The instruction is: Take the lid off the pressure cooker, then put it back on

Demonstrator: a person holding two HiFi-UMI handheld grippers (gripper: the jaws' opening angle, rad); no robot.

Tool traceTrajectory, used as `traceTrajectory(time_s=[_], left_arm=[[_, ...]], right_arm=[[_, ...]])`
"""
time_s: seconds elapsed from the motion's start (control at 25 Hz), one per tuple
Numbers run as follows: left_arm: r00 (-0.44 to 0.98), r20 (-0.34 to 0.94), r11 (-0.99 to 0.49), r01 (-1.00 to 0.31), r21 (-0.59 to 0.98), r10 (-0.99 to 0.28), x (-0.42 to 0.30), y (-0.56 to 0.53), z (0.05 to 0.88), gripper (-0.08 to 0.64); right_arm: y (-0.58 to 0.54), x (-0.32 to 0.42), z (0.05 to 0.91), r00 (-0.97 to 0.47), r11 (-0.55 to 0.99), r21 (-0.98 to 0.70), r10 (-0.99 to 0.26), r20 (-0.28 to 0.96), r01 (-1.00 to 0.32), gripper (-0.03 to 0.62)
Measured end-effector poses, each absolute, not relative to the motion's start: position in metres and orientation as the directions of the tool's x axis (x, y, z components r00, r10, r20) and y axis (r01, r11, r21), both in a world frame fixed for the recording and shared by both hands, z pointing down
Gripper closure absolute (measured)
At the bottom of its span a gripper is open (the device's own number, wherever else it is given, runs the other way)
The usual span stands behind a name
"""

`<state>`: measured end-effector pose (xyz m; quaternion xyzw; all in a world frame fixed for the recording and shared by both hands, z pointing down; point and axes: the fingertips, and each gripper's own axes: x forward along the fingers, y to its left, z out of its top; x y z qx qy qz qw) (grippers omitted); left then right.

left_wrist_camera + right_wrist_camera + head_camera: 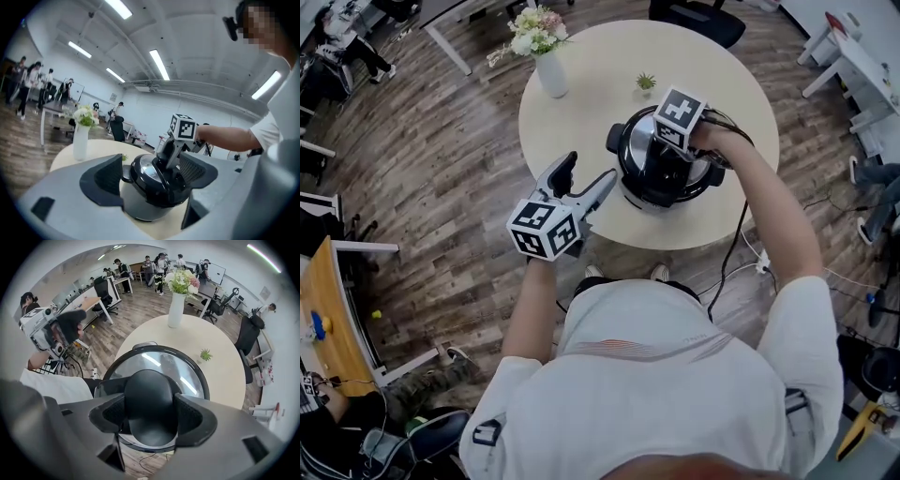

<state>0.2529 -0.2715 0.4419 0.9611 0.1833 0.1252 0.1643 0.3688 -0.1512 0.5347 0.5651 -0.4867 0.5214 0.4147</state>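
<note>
A black pressure cooker (649, 184) stands on the round table (581, 103), toward its near edge. Its shiny lid (187, 376) sits on the pot with a black handle (150, 404) across the top. My right gripper (671, 150) points straight down over the cooker, and its pads press both sides of that handle (161, 176). My left gripper (589, 178) hovers at the table's near left edge, level, aimed at the cooker (150, 206). It is open with nothing between its fingers (105, 180).
A white vase of flowers (546, 56) and a tiny potted plant (646, 83) stand at the table's far side. A black cord (733, 253) hangs off the near right edge to the wooden floor. Desks, chairs and people ring the room.
</note>
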Motion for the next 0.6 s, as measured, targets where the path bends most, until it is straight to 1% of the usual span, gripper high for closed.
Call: traceTrajectory(time_s=[0.08, 0.16, 0.24, 0.36, 0.44, 0.52, 0.6], left_arm=[[0.881, 0.161, -0.788, 0.301, 0.536, 0.446, 0.265, -0.273, 0.466, 0.175], [0.866, 0.114, -0.645, 0.267, 0.716, 0.486, 0.278, -0.277, 0.489, 0.175], [0.861, 0.071, -0.510, 0.229, 0.829, 0.503, 0.293, -0.280, 0.509, 0.175], [0.854, 0.043, -0.363, 0.174, 0.916, 0.519, 0.316, -0.279, 0.542, 0.176], [0.862, 0.010, -0.242, 0.130, 0.962, 0.506, 0.332, -0.282, 0.558, 0.177], [0.868, -0.025, -0.129, 0.103, 0.986, 0.495, 0.344, -0.284, 0.569, 0.193], [0.862, -0.041, -0.076, 0.092, 0.993, 0.505, 0.353, -0.283, 0.577, 0.201]], right_arm=[[-0.151, 0.369, 0.535, -0.018, -0.182, -0.038, -0.110, 0.994, -0.983, 0.285], [-0.151, 0.369, 0.535, -0.019, -0.183, -0.039, -0.108, 0.994, -0.982, 0.285], [-0.152, 0.370, 0.535, -0.019, -0.185, -0.039, -0.110, 0.994, -0.982, 0.284], [-0.151, 0.370, 0.535, -0.017, -0.191, -0.038, -0.115, 0.993, -0.981, 0.284], [-0.151, 0.370, 0.535, -0.017, -0.192, -0.039, -0.115, 0.993, -0.981, 0.282], [-0.151, 0.370, 0.535, -0.017, -0.192, -0.039, -0.112, 0.994, -0.981, 0.282], [-0.152, 0.370, 0.534, -0.017, -0.192, -0.038, -0.109, 0.994, -0.981, 0.282]])
